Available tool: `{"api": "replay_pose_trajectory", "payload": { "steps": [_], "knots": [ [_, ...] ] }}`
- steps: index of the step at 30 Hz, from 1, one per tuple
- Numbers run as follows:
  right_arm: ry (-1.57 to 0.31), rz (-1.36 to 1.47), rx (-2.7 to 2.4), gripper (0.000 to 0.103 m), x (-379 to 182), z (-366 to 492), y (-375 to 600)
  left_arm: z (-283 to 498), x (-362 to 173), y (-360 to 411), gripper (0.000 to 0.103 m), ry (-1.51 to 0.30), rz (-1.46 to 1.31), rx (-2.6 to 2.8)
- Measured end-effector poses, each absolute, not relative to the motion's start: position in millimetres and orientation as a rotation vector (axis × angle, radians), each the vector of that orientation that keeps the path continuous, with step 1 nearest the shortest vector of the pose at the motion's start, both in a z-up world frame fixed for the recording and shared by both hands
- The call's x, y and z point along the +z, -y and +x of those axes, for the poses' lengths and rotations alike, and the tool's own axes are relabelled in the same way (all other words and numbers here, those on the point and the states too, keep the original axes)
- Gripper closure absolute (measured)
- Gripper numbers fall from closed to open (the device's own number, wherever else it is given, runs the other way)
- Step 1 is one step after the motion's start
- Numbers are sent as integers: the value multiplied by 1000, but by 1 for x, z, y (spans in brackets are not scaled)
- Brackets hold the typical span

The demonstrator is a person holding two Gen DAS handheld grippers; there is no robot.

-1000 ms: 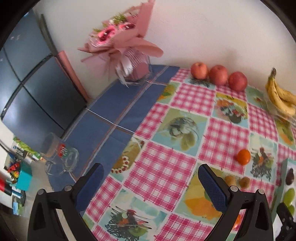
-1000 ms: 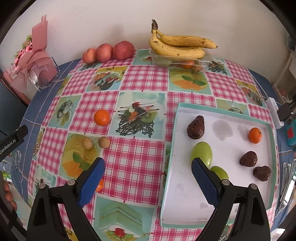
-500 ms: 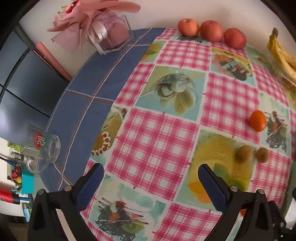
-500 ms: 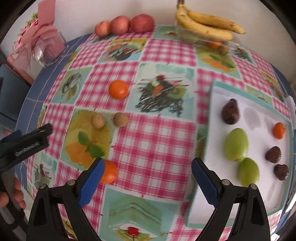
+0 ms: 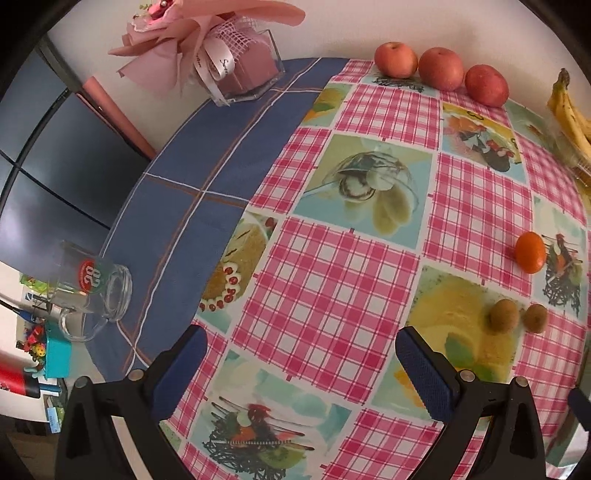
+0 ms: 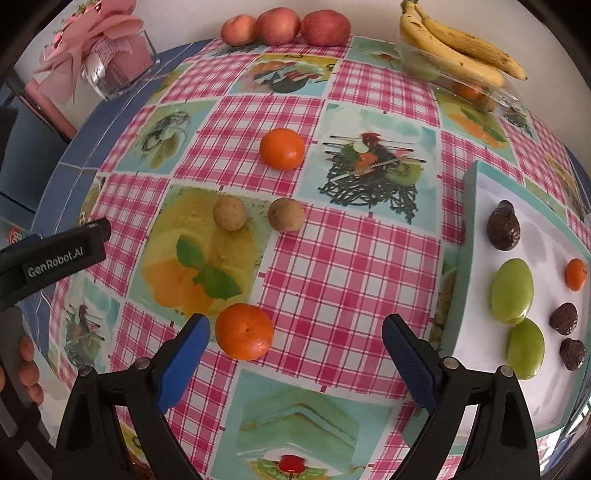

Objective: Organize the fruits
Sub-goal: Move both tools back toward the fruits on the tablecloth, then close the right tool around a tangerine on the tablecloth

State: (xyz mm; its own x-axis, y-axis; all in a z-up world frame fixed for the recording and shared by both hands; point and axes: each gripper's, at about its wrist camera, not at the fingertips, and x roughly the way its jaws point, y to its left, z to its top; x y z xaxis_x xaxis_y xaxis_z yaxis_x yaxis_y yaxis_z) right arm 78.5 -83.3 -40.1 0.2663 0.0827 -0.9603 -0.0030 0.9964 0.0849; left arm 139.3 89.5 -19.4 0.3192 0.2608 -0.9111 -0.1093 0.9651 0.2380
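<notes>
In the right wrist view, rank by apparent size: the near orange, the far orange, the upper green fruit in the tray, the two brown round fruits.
1. near orange, inflated by camera closeness
2. upper green fruit, similar
3. far orange
4. two brown round fruits, alike

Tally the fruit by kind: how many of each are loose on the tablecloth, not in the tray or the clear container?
Oranges: 2
Small brown round fruits: 2
Red apples: 3
Total: 7
</notes>
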Motion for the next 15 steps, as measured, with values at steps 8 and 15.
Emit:
{"api": "replay_pose_trajectory", "payload": {
  "steps": [8,15],
  "knots": [
    [-1333,23,55,8,-55,83,70,139,-22,-92,0,-1236,127,249],
    [-1354,-3,33,8,-65,83,68,140,-27,-93,0,-1247,115,244]
  ]
}}
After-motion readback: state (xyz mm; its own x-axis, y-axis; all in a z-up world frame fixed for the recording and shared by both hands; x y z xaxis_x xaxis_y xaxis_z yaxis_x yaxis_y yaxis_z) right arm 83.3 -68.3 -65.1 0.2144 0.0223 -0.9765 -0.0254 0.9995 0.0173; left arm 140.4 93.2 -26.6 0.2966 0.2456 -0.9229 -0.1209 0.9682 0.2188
